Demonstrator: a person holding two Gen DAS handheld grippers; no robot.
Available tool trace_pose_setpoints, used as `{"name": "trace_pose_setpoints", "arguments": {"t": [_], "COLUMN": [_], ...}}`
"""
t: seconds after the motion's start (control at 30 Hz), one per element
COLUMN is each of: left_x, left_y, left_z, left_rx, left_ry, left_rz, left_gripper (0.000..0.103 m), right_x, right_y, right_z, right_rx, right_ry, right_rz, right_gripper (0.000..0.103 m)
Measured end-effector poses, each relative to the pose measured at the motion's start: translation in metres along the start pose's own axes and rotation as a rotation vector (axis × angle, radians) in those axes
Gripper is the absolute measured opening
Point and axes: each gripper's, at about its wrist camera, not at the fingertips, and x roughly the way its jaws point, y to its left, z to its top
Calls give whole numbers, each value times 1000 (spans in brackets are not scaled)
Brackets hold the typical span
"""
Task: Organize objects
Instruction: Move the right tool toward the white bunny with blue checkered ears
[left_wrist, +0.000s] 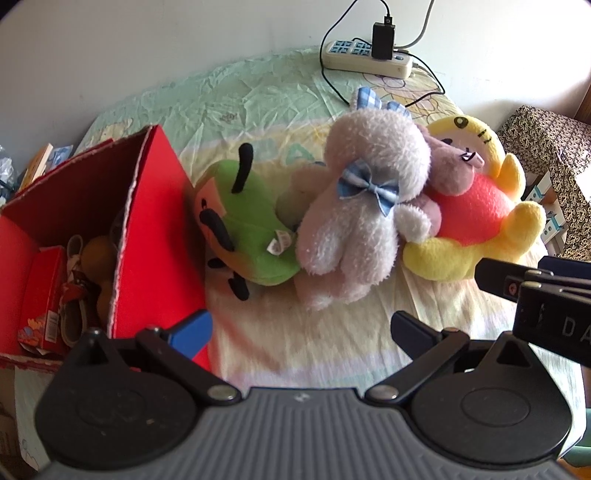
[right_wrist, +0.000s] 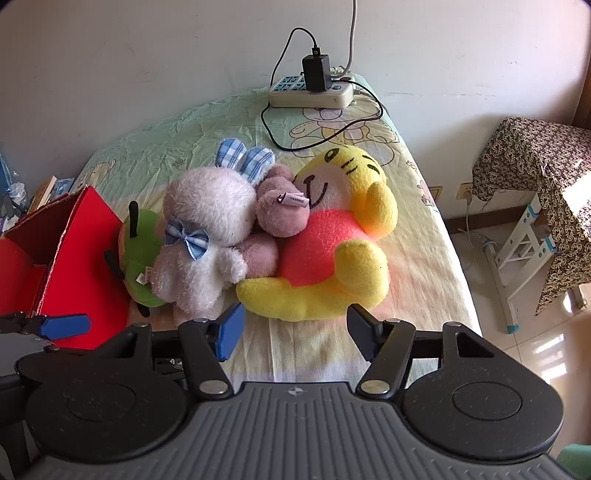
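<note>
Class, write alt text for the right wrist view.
The open, empty right gripper hovers over a bed before a pile of plush toys: a yellow-and-red bear, a white rabbit with blue checked bow and a green toy, beside a red cardboard box.

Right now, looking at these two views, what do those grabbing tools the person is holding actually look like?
Each tool is mostly black plastic. The left tool and the right tool both have a grey ribbed body, two round black discs at the sides and black linkage arms with silver pivot pins. On each, one finger has a bright blue pad, the other looks dark. No hands, sleeves or tool cables show.
</note>
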Motion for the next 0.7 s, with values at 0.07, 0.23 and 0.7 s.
{"name": "trace_pose_setpoints", "arguments": {"t": [0.07, 0.23, 0.7], "left_x": [0, -1, -6], "left_y": [0, -3, -6], "left_z": [0, 2, 13], "left_rx": [0, 10, 39], "left_ry": [1, 1, -31], "left_rz": [1, 4, -38], "left_gripper": [102, 102, 102], "right_x": [0, 0, -5], "right_y": [0, -1, -9], "right_z": [1, 4, 17], "right_rx": [0, 6, 23], "right_ry": [-3, -6, -50], "right_rz": [3, 13, 66], "right_gripper": [65, 65, 65]}}
